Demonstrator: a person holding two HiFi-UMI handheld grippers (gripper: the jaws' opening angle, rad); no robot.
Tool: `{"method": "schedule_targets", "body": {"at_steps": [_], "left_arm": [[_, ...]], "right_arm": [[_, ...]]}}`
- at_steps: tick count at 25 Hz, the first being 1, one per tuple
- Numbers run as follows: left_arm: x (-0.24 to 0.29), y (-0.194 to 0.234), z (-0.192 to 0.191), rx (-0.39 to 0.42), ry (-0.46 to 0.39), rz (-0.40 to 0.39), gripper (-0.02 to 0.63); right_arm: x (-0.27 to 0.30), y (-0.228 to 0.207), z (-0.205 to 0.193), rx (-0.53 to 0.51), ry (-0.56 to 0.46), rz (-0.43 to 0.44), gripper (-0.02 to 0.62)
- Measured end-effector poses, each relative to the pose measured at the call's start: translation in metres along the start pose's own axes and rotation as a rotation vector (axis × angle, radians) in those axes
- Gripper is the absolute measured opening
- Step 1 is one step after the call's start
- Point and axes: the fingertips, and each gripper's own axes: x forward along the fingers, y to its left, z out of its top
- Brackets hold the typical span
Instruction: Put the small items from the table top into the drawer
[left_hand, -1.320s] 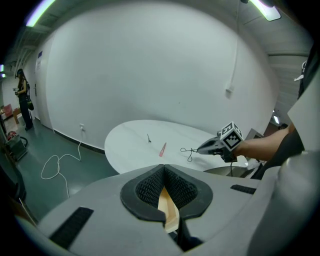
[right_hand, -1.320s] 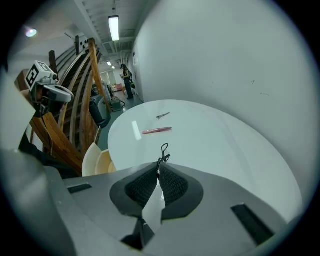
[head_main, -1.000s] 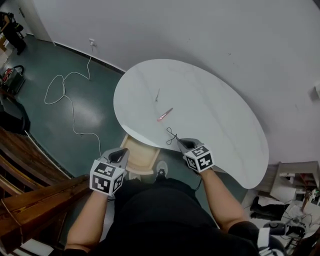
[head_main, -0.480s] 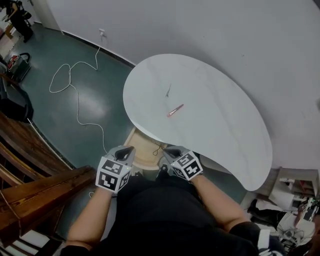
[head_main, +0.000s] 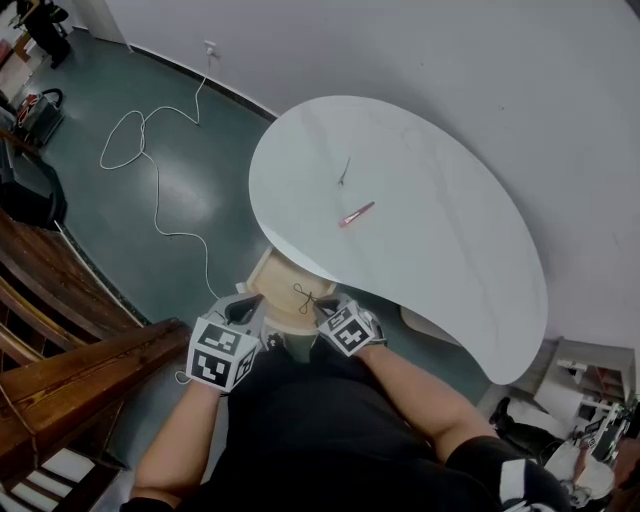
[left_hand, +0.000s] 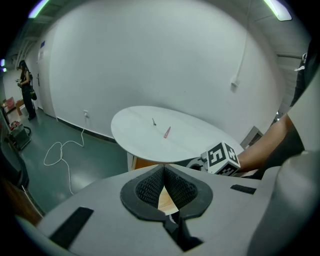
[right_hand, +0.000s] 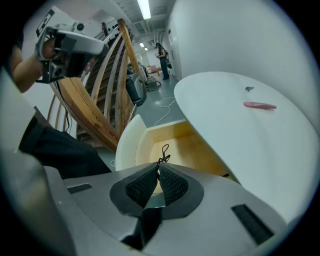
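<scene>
Wire (right_hand: 163, 152), pinched tight by the right gripper (right_hand: 159, 170), has left the table (head_main: 440, 250) edge and now hangs over the open drawer (right_hand: 192, 147), so release looks next; the left gripper (left_hand: 163, 172) waits beside it, jaws together on nothing. Farther out on the table, a pink stick (head_main: 356, 214) and a small dark item (head_main: 344, 176) remain.

The table top (head_main: 440, 240) is smooth matt white, the drawer (head_main: 278, 285) pale bare wood inside, the floor (head_main: 100, 240) glossy green, and the right gripper (right_hand: 159, 169) matt grey plastic with black ribbed pads (right_hand: 172, 186), the thin black item (right_hand: 163, 152) between them looking like metal wire.
</scene>
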Motion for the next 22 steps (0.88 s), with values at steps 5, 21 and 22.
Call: {"method": "schedule_targets", "body": {"at_steps": [5,21,22], "left_arm": [[-0.003,0.006,-0.004,-0.023,0.001,0.026,0.014],[-0.019,0.025,-0.037,-0.111,0.024,0.08,0.014],[-0.018,0.024,-0.039,-0.115,0.026,0.078,0.014]], "right_arm": [[0.032,-0.008,-0.017,-0.002,0.061,0.004,0.017],[0.097,-0.014,-0.021,-0.117,0.209,-0.009,0.017],[0.098,-0.015,-0.022,-0.118,0.215,-0.006,0.017]]}}
